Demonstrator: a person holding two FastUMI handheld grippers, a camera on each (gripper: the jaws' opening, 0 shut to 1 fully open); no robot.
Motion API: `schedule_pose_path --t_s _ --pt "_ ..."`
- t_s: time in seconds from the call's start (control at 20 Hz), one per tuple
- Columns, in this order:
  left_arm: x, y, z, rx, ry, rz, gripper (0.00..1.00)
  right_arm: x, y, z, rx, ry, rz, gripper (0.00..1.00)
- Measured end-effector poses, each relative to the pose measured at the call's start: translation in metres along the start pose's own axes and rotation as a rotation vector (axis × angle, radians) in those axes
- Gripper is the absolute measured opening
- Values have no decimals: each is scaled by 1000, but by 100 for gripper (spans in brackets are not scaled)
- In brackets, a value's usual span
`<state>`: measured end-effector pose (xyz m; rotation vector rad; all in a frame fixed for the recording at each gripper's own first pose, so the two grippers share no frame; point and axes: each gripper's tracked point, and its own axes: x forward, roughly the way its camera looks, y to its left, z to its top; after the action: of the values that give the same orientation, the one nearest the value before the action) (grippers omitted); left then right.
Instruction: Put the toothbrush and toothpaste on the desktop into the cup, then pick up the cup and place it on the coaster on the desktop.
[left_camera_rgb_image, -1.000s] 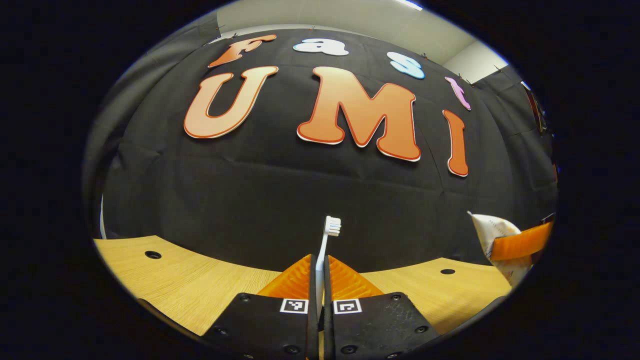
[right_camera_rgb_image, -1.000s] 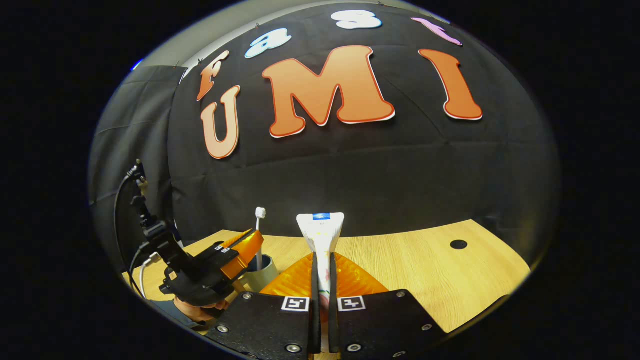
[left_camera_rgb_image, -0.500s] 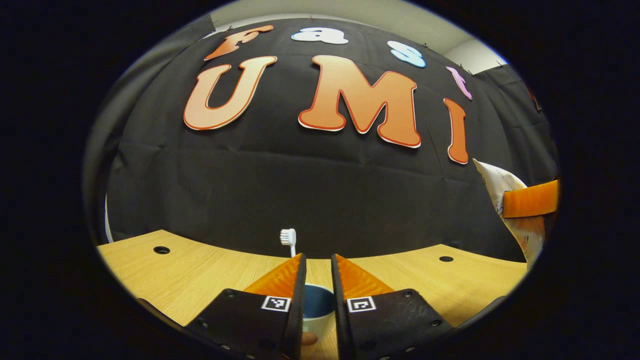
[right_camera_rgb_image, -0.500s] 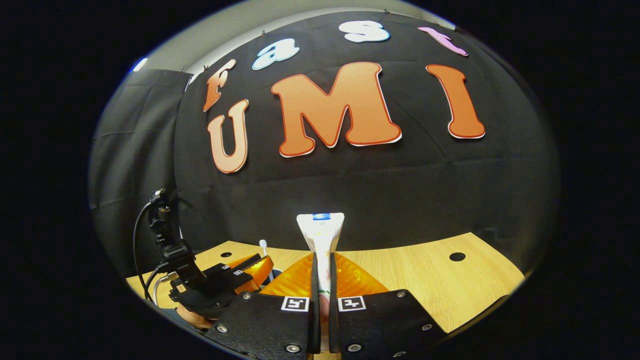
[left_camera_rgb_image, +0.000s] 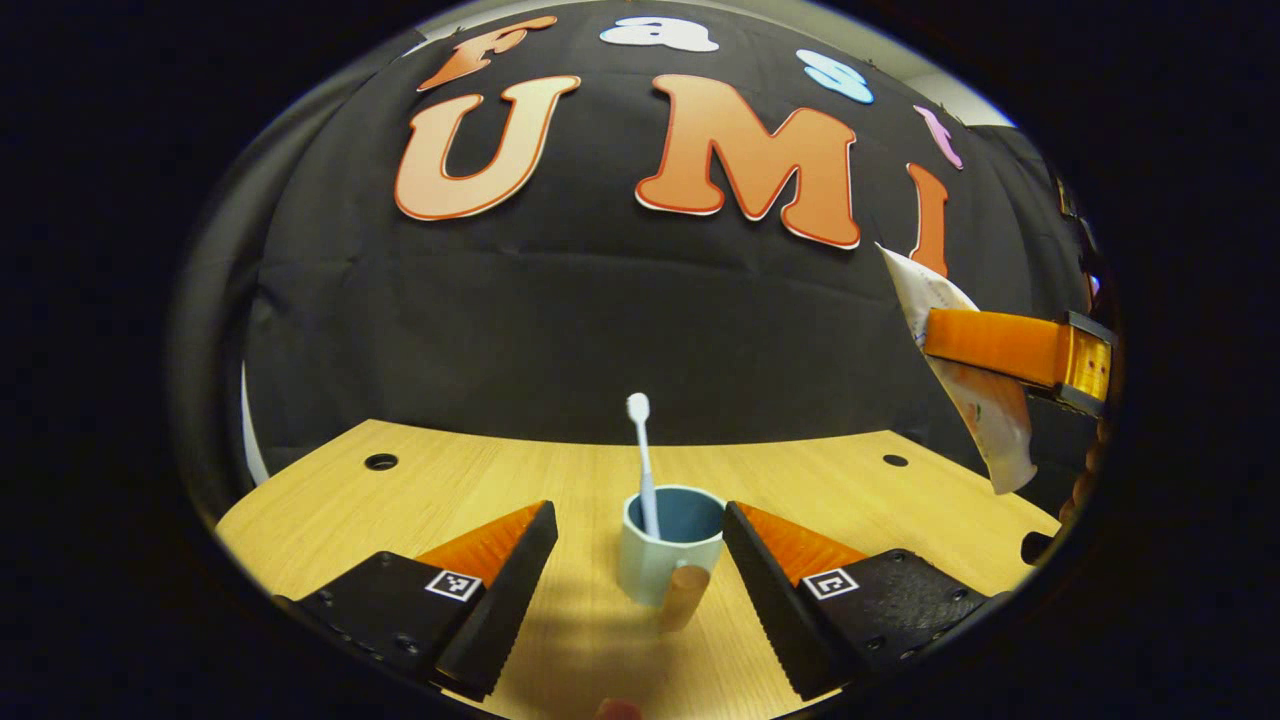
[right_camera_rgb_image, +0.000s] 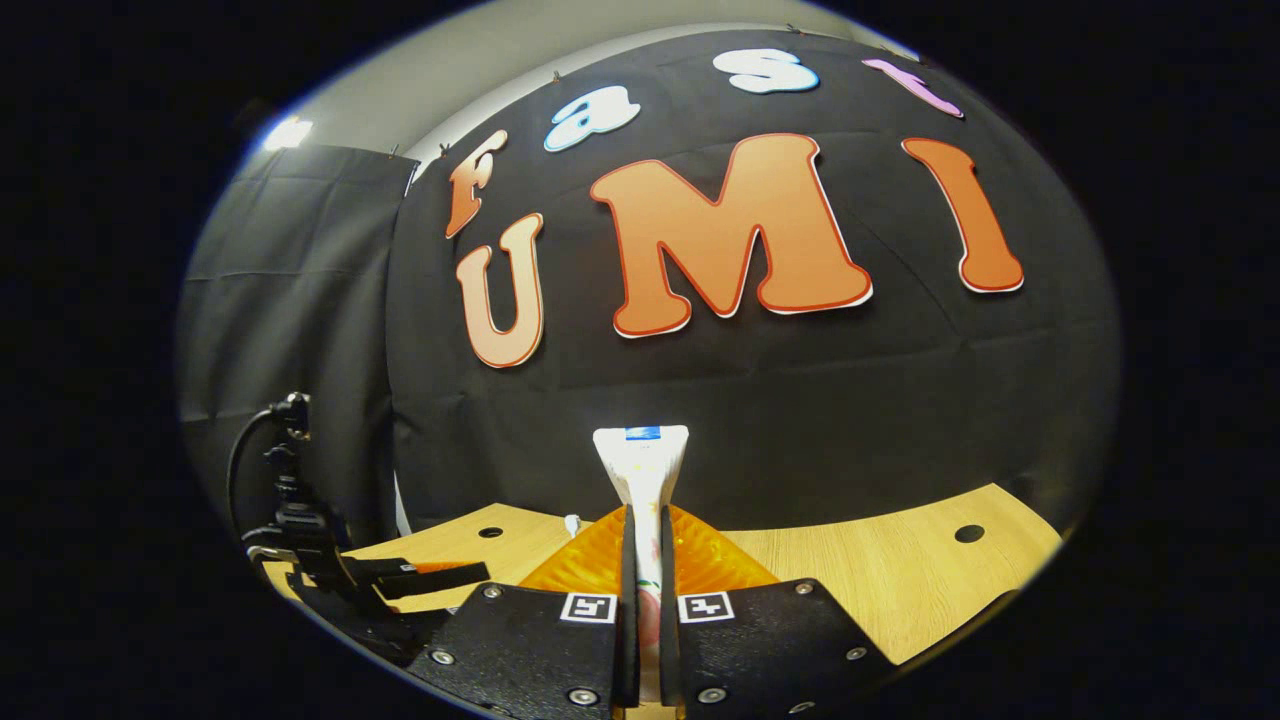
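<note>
Toothbrush (left_camera_rgb_image: 641, 455) stands nearly upright in the pale blue cup (left_camera_rgb_image: 667, 552), its white bristled head up against the black cloth wall (left_camera_rgb_image: 560, 330) and its handle resting against the cup's inner left side, as seen in the left gripper view. The cup sits on the light wooden desktop (left_camera_rgb_image: 470, 480), squarely ahead of the left gripper (left_camera_rgb_image: 638, 560), whose jaws stand wide apart, one finger to each side of the cup and neither touching it. A small brown piece lies against the cup's near side; what it is cannot be told.

At the right edge of the same view, the right gripper (left_camera_rgb_image: 935, 340) is held high above the desktop, clamped across the toothpaste tube (left_camera_rgb_image: 975, 400), which hangs at a tilt with its crimped end up.

In the right gripper view, the right gripper (right_camera_rgb_image: 641, 520) has its jaws drawn narrow, both fingers pressing on the white toothpaste tube (right_camera_rgb_image: 641, 465), whose flat crimped end with a blue mark points up. Low at the left of that view, the left gripper (right_camera_rgb_image: 440, 575) shows above the desktop (right_camera_rgb_image: 880, 570), with a black cable (right_camera_rgb_image: 240, 450) looping off its rear. Just left of the tube, the white tip of the toothbrush (right_camera_rgb_image: 572, 523) peeks up.
</note>
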<state>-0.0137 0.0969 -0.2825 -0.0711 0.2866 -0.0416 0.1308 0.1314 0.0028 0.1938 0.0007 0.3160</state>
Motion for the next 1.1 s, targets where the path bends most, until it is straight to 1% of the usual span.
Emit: schedule_pose_path --t_s 0.05,0.2,0.25,0.35,0.4,0.5,0.6,0.75,0.95,1.0,1.1 --pt "-5 6 0 3 10 12 98 5 4 0 5 -7 8 8" --pt "-23 20 1 5 27 36 97 18 17 -3 24 -27 36 8" --pt "-30 23 2 -1 27 37 97 23 22 -3 28 -38 49 8" --pt "-41 21 -5 -35 46 11 98 31 31 -5 40 -55 69 8" --pt "-45 21 -7 -36 59 9 97 36 35 -8 48 -61 79 8" --pt "-54 27 -14 -19 74 32 98 44 43 -11 70 -75 96 8" --pt "-63 30 -21 -20 88 32 98 55 50 -14 95 -85 109 8" --pt "-70 34 -28 -25 106 49 97 68 59 -16 116 -102 115 8" --pt "-80 42 -30 -35 105 71 98 84 67 -23 100 -115 126 8" --pt "-81 44 -31 -43 105 74 98 88 67 -27 118 -108 123 8" --pt "-83 45 -34 -61 113 78 98 95 73 -27 163 -108 143 8"
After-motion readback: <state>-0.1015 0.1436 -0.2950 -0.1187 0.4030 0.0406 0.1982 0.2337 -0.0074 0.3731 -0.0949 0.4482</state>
